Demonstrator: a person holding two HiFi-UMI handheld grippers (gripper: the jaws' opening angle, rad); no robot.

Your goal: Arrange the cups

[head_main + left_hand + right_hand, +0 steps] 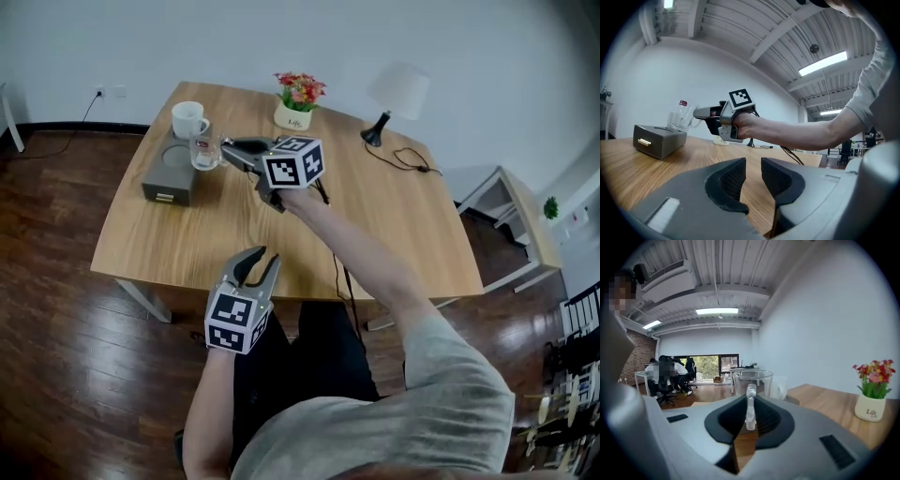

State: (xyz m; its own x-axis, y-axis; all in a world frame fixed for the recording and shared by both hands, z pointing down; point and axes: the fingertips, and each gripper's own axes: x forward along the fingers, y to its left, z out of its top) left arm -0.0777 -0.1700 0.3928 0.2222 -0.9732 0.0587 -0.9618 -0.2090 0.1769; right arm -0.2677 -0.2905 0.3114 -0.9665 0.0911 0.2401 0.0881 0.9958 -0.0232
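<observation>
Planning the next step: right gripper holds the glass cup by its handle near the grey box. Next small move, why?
Probably lower the glass cup and set it down beside the white mug: the right gripper is shut on its handle and it hangs in the air at the grey box.

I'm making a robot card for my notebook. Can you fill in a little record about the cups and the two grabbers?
Right gripper: fingers shut on the glass cup's handle
Glass cup: upright, held at the grey box; cannot tell if it touches
Left gripper: fingers apart, nothing between them, at the near edge of the table
White mug: upright, just behind the grey box
Also on table: flower pot, lamp
</observation>
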